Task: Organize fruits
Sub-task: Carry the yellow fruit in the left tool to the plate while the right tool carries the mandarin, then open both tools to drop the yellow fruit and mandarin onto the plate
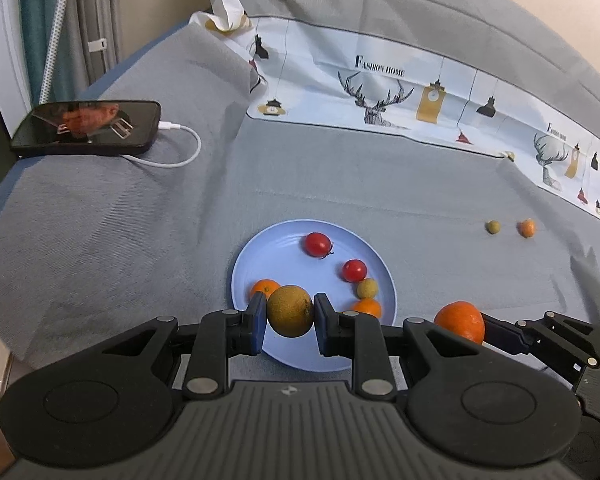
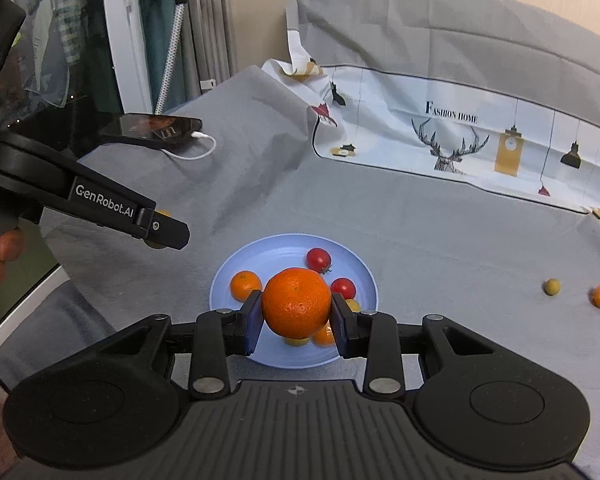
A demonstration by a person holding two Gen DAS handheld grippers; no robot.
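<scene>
The left tongs are clamped on a brownish-green round fruit, held above the near rim of the blue plate. The right tongs are clamped on a large orange, held over the near part of the same plate. The plate rests on a grey cloth and carries two red tomatoes, two small oranges and a small yellowish fruit. To the far right, off the plate, a small green fruit and a small orange fruit lie near each other on the cloth. A phone with a white cable lies far left.
</scene>
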